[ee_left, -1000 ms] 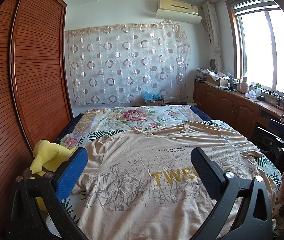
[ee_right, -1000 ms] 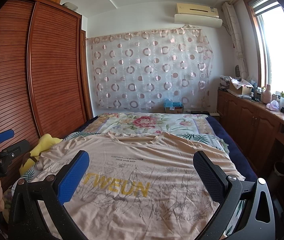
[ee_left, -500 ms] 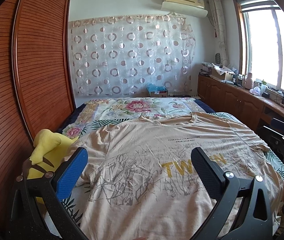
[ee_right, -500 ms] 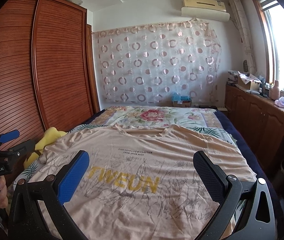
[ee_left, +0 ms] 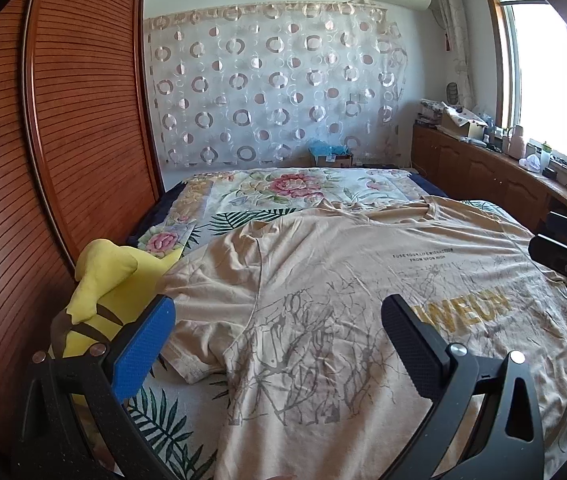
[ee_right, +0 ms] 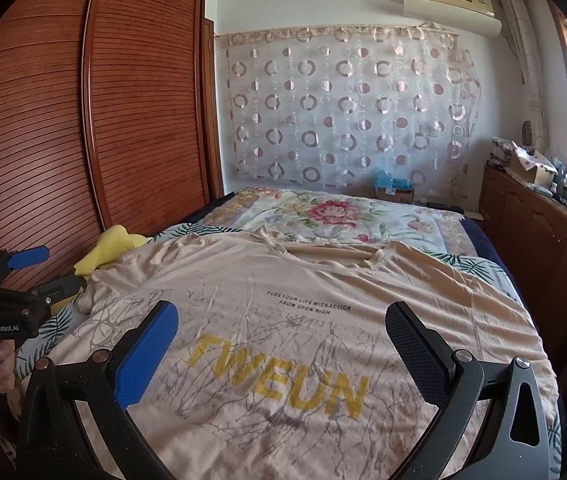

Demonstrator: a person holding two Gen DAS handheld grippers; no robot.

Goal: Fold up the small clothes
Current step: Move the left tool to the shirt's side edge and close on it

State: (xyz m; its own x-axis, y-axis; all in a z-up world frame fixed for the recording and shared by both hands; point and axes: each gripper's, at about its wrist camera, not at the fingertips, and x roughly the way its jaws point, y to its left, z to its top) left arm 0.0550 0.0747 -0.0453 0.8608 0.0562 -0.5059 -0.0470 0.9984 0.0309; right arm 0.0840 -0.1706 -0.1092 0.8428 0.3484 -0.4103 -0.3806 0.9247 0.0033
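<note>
Both hand-held grippers, left (ee_left: 279, 336) and right (ee_right: 281, 340), are hovering with jaws wide apart over the beige printed cotton T-shirt (ee_right: 303, 320), which is lying flat on the floral-sheeted bed (ee_left: 283, 188), probably for folding.

Open air ahead of left hand-held gripper (ee_left: 277, 334) above flat beige printed T-shirt (ee_left: 363, 300). Yellow plush toy (ee_left: 107, 284) crowding its left, slatted brown wooden wardrobe (ee_left: 63, 140) beyond. Right hand-held gripper (ee_right: 281, 338) unobstructed; wooden cabinets (ee_right: 531, 232) well right.
</note>
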